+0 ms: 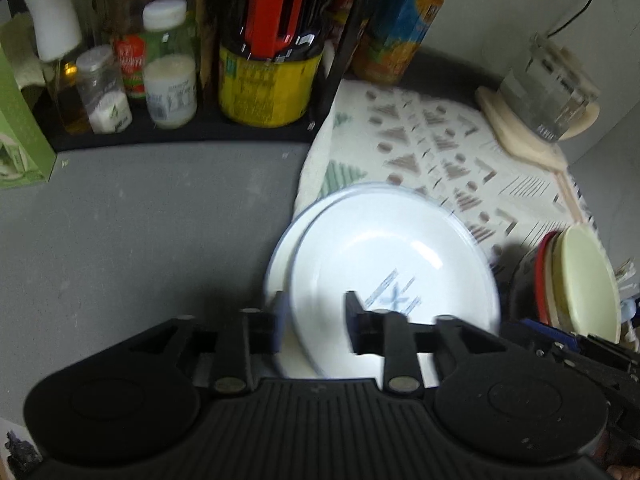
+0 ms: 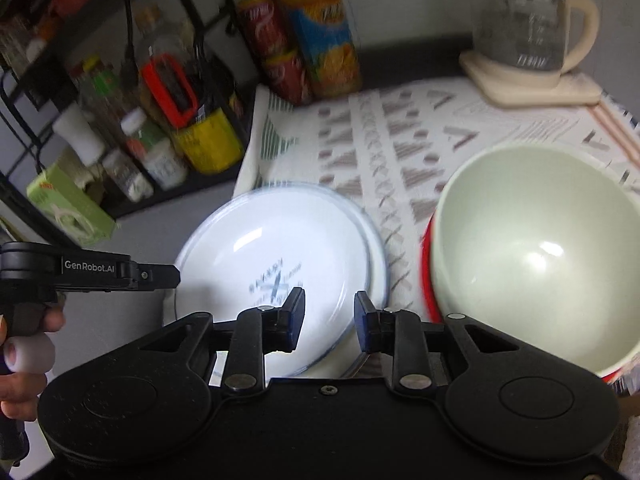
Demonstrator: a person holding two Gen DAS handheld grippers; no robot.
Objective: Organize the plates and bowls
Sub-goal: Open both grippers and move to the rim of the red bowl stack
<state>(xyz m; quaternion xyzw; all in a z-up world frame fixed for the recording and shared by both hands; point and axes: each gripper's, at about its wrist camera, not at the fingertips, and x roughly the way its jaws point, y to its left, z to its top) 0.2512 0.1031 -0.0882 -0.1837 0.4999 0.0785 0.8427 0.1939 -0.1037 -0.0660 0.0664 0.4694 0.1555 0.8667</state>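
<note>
Two white plates lie stacked and slightly offset, half on a patterned cloth (image 1: 440, 148). The upper plate (image 1: 400, 264) (image 2: 272, 240) has a blue mark in its middle; the lower plate (image 1: 278, 256) (image 2: 378, 252) shows only as a rim. My left gripper (image 1: 316, 320) (image 2: 160, 276) is open, and the upper plate's left rim runs between its fingers. My right gripper (image 2: 329, 320) is open above the plates' near edge, holding nothing. A pale green bowl (image 2: 536, 248) (image 1: 584, 280) sits nested in a red-rimmed bowl (image 2: 426, 280) to the right of the plates.
A black rack (image 1: 180, 132) at the back left holds spice bottles, a yellow tin (image 1: 264, 88) and utensils. A green box (image 1: 20, 140) stands at the far left, an orange bottle (image 2: 320, 28) behind the cloth, and a glass kettle (image 2: 524, 28) at the back right. Grey counter (image 1: 140, 220) lies to the left.
</note>
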